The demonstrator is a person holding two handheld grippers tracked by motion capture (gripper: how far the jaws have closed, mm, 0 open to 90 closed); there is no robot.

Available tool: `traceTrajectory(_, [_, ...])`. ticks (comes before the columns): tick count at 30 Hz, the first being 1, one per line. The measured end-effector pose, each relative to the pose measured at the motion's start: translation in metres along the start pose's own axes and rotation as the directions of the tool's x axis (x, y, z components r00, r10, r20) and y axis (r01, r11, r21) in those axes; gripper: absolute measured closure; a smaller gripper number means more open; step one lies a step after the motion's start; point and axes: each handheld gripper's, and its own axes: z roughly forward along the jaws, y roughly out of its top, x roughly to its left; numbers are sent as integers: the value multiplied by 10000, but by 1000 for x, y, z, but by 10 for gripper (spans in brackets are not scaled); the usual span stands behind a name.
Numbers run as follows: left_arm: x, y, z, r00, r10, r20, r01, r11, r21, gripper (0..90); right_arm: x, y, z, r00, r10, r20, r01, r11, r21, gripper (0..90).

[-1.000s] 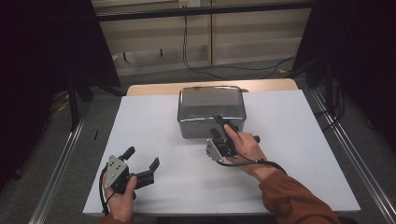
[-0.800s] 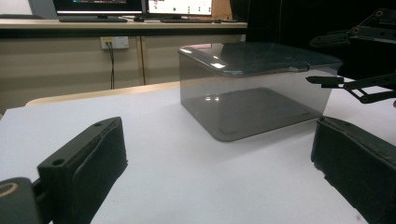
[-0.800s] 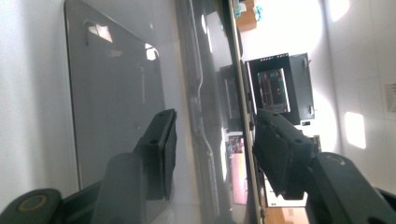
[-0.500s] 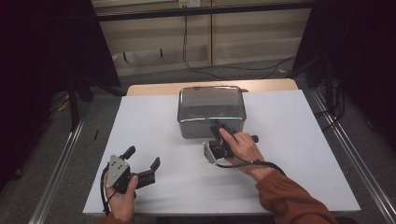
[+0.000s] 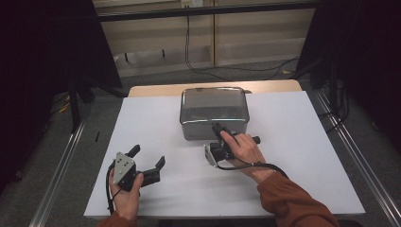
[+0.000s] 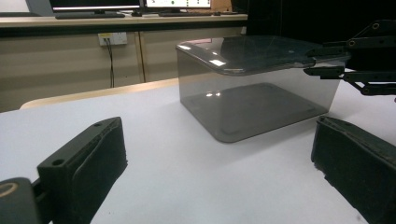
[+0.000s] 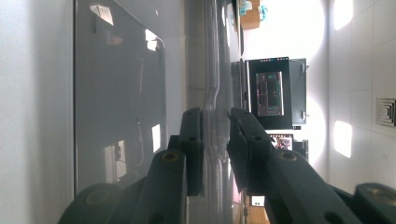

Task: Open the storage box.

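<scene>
A clear grey plastic box with a lid stands at the back middle of the white table. My right gripper is turned on its side at the box's near edge. In the right gripper view its jaws are pressed on the lid's rim from both sides. That same gripper appears at the lid's edge in the left gripper view. My left gripper rests low at the front left, open and holding nothing, its jaws aimed at the box from a distance.
A white sheet covers the table, with a wooden edge behind it. Metal rails run along both sides. Cables lie on the floor beyond. A black cable trails from the right gripper across the sheet.
The right hand shifted slightly at the box's front edge and turned the gripper. The left gripper has stayed where it was, open.
</scene>
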Motion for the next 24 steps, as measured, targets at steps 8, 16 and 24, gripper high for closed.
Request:
traceTrajectory(8, [-2, 9, 12, 9989, 337, 315, -339, 9994, 67, 29, 0, -1, 1, 10000, 15, 52, -15, 10000, 49, 791])
traceTrajectory(16, [-3, 15, 25, 9945, 340, 994, -344, 9994, 28, 38, -3, -1, 0, 9999, 90, 66, -90, 10000, 14, 797])
traceTrajectory(24, [4, 17, 40, 9934, 168, 1133, -166, 9999, -24, 32, -7, 0, 0, 9999, 130, 100, -131, 9999, 24, 798])
